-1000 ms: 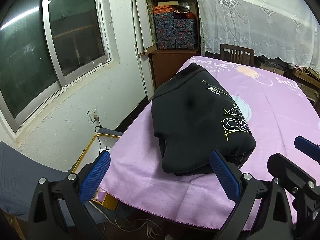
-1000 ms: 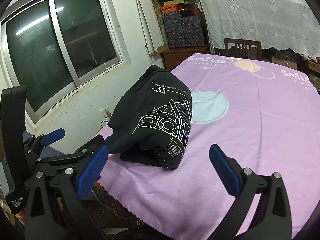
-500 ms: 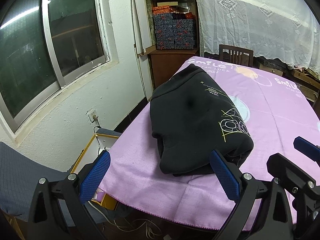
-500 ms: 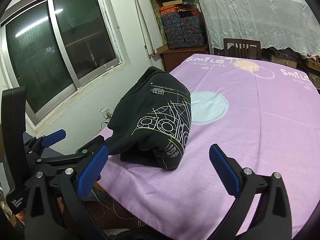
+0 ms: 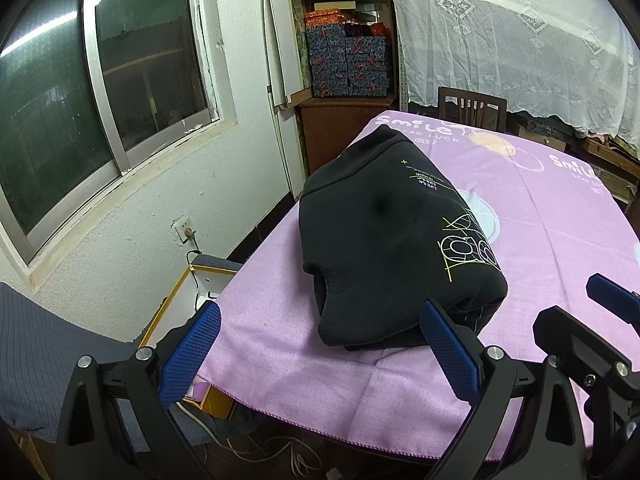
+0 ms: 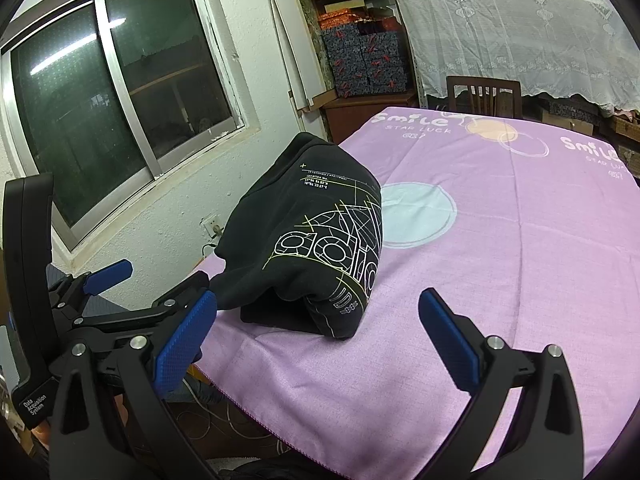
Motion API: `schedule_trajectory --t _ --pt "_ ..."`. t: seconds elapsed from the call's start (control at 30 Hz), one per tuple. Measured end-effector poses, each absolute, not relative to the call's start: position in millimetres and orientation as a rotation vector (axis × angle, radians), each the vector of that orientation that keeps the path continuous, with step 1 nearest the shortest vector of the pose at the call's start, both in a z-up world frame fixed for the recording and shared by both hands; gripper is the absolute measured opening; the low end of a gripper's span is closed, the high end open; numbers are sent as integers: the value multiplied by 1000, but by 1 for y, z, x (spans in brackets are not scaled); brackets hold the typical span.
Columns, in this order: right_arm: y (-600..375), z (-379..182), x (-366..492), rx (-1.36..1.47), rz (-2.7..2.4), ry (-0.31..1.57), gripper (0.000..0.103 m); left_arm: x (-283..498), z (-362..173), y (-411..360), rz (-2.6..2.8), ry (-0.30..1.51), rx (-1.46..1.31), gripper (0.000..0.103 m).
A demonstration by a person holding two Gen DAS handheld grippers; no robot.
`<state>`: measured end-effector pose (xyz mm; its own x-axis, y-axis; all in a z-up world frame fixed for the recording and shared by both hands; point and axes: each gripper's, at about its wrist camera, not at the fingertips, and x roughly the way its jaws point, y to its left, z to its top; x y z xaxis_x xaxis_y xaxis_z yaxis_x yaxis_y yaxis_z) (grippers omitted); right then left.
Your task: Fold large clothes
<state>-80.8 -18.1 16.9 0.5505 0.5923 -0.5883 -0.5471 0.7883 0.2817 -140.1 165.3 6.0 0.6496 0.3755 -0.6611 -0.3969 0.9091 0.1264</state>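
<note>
A black sweatshirt [image 5: 384, 236] with a yellow and white line print lies folded in a thick bundle near the left front corner of the table; it also shows in the right wrist view [image 6: 316, 236]. My left gripper [image 5: 320, 348] is open and empty, a little in front of the bundle, over the table's front edge. My right gripper [image 6: 320, 336] is open and empty, just in front of the bundle's near end. The left gripper also shows at the left of the right wrist view [image 6: 108, 280].
The table carries a purple cloth [image 6: 500, 248] with "Smile" print. A window [image 5: 100, 92] and white wall stand left. A cabinet with patterned boxes [image 5: 348, 60], a wooden chair [image 5: 472, 108] and a lace curtain [image 5: 520, 40] lie behind. A yellow-edged box [image 5: 180, 300] and cables lie on the floor below.
Both grippers have drawn back slightly from the folded sweatshirt and stay open. The sweatshirt has not moved.
</note>
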Motion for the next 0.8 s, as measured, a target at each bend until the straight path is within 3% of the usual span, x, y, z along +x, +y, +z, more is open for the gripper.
schedule_trajectory --t 0.8 --pt "-16 13 -82 74 674 728 98 -138 1 171 433 740 -32 100"
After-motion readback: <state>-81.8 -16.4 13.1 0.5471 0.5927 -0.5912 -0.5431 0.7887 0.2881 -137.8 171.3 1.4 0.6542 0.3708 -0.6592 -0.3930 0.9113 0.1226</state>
